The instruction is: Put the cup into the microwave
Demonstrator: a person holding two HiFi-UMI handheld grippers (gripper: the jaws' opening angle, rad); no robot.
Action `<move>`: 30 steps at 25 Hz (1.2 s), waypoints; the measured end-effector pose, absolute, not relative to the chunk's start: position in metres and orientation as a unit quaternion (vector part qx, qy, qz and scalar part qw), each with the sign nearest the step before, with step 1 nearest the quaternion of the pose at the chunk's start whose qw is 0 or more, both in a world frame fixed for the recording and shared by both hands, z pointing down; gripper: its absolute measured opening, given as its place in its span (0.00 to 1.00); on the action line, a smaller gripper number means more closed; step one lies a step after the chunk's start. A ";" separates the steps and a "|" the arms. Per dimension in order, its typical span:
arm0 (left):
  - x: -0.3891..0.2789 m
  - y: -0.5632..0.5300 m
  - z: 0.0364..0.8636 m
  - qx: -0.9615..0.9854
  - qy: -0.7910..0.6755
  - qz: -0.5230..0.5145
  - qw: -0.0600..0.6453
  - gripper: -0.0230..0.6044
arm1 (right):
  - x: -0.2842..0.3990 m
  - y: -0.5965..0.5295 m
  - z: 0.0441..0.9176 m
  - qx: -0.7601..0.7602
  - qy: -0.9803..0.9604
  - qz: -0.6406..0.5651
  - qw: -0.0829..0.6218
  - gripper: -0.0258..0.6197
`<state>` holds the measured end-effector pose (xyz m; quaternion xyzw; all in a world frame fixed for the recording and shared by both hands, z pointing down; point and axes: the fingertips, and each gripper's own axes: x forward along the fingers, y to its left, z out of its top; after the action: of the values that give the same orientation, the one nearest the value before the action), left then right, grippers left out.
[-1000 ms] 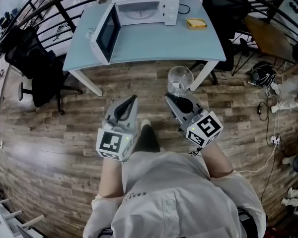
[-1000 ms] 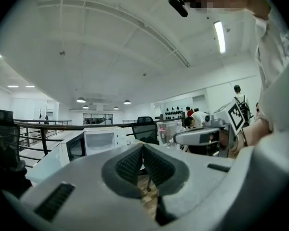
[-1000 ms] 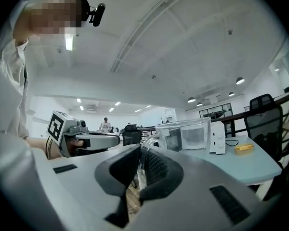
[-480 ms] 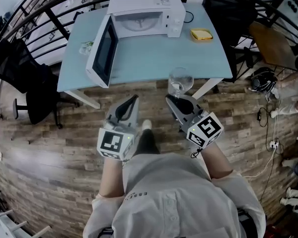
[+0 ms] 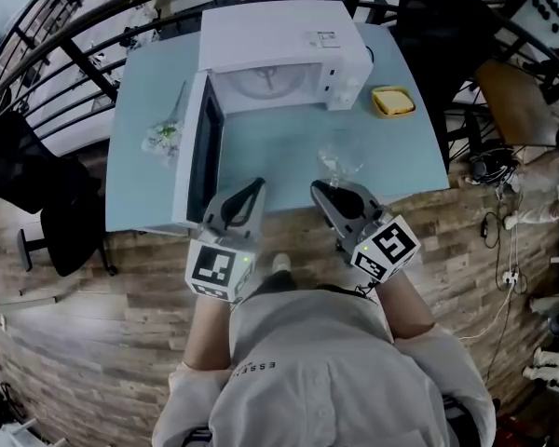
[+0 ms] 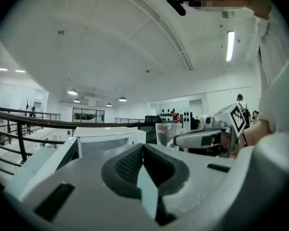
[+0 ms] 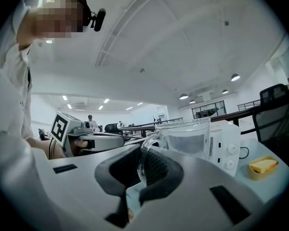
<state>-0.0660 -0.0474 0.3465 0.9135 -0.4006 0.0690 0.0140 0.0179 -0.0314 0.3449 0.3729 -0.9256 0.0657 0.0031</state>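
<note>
Right tool (image 7: 140, 167) on handle of clear cup (image 5: 340, 159), faint against pale table (image 5: 279, 152).

Clear glossy cup (image 7: 190, 141), smooth matt table (image 5: 135, 194), glossy white microwave (image 5: 270, 40), wood-grain floor (image 5: 74, 343).

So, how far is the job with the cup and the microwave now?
Done: the door of the microwave stands open, and the right tool is shut on the glass cup by its handle. In hand: the cup hangs over the table, before the opening. Left: set it inside and let go. The left tool is shut, empty.
</note>
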 end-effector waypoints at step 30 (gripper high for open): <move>-0.071 -0.229 0.425 0.864 -0.486 0.085 0.103 0.04 | -0.027 -0.281 0.474 0.220 -0.965 0.132 0.060 0.07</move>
<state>-0.0710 -0.2291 0.4248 0.8638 -0.4858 0.0851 0.1030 -0.0273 -0.2808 0.4744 0.2202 -0.9646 0.1320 0.0599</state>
